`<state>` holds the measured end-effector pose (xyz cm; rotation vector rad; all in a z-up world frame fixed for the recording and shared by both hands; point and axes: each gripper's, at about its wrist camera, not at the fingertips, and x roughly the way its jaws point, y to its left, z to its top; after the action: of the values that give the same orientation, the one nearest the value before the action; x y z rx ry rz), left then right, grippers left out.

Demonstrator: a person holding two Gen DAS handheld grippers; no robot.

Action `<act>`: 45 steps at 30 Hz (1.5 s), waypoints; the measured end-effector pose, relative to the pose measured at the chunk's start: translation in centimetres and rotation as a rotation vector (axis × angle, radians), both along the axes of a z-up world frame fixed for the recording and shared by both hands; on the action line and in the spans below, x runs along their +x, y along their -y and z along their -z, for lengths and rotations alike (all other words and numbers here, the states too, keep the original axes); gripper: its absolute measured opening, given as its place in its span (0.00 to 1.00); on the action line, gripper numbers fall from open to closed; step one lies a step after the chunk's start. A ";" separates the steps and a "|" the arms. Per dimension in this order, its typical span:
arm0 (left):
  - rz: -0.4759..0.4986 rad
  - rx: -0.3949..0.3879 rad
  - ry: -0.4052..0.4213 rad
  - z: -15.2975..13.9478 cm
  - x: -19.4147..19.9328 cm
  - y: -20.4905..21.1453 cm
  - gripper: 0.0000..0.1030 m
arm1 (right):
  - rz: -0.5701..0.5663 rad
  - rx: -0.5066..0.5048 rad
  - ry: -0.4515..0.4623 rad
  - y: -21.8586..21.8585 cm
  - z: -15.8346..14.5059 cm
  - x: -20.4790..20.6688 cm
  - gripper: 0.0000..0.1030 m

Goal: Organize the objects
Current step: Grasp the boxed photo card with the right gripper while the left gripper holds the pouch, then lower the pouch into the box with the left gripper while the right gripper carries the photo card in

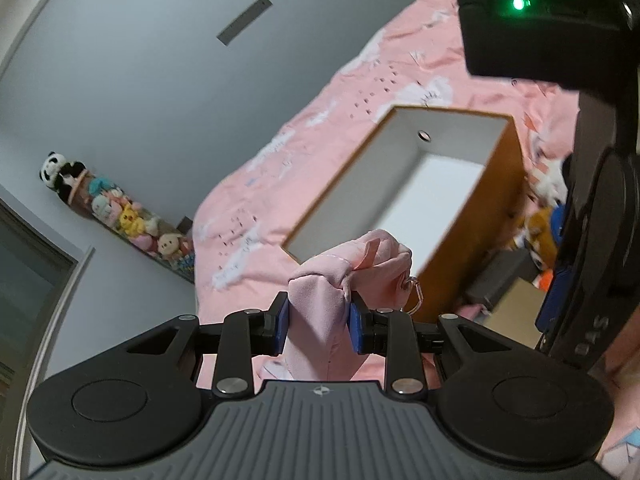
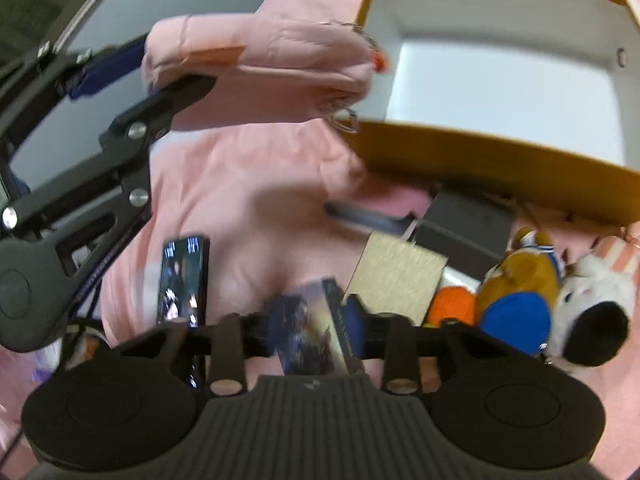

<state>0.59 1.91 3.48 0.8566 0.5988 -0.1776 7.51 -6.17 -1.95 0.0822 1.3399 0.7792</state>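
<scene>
My left gripper (image 1: 318, 328) is shut on a pink cloth pouch (image 1: 344, 276) with a metal ring, held up just in front of an open orange box with a white inside (image 1: 432, 184). In the right wrist view the pouch (image 2: 260, 64) hangs at the box's (image 2: 500, 152) left rim, with the left gripper's arm (image 2: 132, 128) coming in from the left. My right gripper (image 2: 316, 332) is shut on a small dark printed card box (image 2: 316, 332), low over the pink bedspread (image 2: 240, 200).
On the bed lie a phone with a lit screen (image 2: 182, 280), a beige card (image 2: 396, 276), a dark grey box (image 2: 464, 220), an orange ball (image 2: 452, 304), and plush toys (image 2: 528, 284). A tube of plush toys (image 1: 116, 208) leans on the wall.
</scene>
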 end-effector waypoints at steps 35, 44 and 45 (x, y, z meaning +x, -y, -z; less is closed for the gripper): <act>-0.040 0.010 -0.017 0.8 -0.1 -1.6 0.33 | -0.103 -0.008 0.077 -0.2 -1.2 -0.8 0.24; -0.012 0.063 0.056 0.2 1.9 -0.8 0.33 | 0.026 0.004 0.181 3.0 -5.3 2.1 0.24; -0.008 0.074 0.067 0.1 2.3 -0.6 0.33 | 0.046 0.011 0.191 3.5 -5.8 2.5 0.24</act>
<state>2.89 2.48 3.39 0.9283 0.5486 -0.1198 10.06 -9.68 3.87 0.0454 1.1491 0.7371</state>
